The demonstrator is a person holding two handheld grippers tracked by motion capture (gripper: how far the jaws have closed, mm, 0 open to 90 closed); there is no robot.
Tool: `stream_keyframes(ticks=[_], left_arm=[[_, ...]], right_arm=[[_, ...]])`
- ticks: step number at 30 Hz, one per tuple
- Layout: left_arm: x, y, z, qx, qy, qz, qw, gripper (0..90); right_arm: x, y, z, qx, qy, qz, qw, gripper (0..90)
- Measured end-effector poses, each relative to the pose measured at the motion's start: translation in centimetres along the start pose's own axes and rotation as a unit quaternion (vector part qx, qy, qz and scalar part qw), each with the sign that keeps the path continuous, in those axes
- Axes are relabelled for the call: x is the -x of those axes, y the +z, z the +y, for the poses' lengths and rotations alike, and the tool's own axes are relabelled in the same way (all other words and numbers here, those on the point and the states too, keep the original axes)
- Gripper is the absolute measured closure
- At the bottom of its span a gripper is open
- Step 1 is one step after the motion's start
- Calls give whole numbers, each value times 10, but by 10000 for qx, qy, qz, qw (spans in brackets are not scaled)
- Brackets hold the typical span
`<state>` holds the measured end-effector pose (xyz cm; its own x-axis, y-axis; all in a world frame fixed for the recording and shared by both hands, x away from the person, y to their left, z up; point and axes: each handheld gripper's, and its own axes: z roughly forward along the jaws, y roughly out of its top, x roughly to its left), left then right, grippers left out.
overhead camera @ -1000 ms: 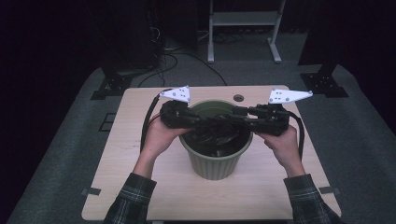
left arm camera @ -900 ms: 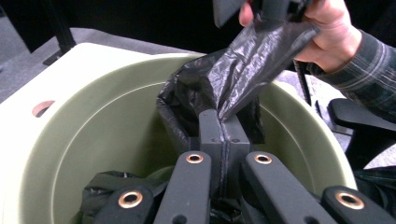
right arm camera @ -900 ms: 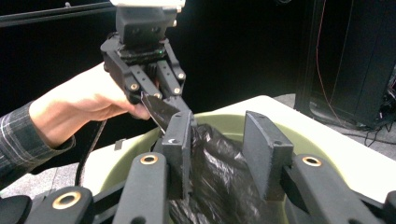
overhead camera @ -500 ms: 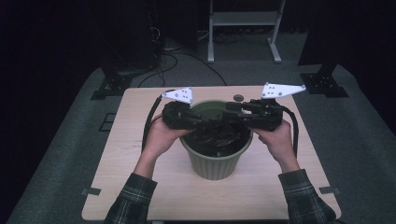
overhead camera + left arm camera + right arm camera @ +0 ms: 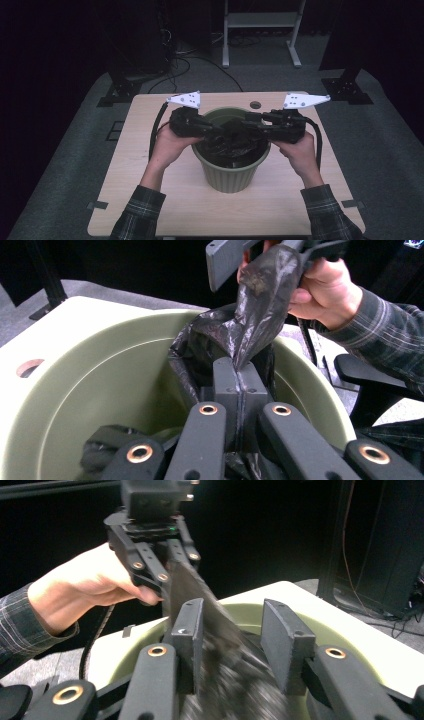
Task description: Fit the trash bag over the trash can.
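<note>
A green pot (image 5: pixel 231 176) stands mid-table with a black plastic bag (image 5: pixel 235 146) inside it. My left gripper (image 5: pixel 219 134) reaches over the pot's left rim and is shut on a fold of the bag (image 5: pixel 260 305), its jaws (image 5: pixel 240 371) pressed together on the plastic. From there the bag stretches up to my right gripper (image 5: pixel 251 123), which comes in over the right rim. In the right gripper view its jaws (image 5: pixel 235 611) stand apart. The bag (image 5: pixel 200 596) runs between them along one pad, and a gap shows at the other pad.
The pot sits on a light wooden table (image 5: pixel 150 200) with a small round hole (image 5: pixel 255 105) near its far edge. Beyond the table are dark stands, cables and a white frame (image 5: pixel 260 30) on grey carpet.
The right gripper has shifted slightly above the pot. The left gripper and the pot have stayed where they were.
</note>
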<state>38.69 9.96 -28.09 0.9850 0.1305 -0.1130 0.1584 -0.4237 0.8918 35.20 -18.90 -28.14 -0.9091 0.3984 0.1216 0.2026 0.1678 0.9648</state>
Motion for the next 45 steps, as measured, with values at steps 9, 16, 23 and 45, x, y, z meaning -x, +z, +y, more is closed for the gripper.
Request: stream_keyframes(ticks=[9, 16, 23, 45], left_arm=[[-6, -23, -8, 270, -158, 70, 9995, 896], [-8, -38, -13, 429, -217, 158, 9987, 896], [-9, -54, -15, 631, -267, 192, 9975, 896], [15, -91, 3, 874, 42, 803, 9929, 469]], right_arm=[[10, -3, -22, -381, 81, -288, 9988, 746], [13, -3, -26, -628, -33, -613, 9961, 678], [14, -3, -27, -560, -34, -694, 9960, 634], [15, 8, -24, -757, 118, -658, 9949, 900]])
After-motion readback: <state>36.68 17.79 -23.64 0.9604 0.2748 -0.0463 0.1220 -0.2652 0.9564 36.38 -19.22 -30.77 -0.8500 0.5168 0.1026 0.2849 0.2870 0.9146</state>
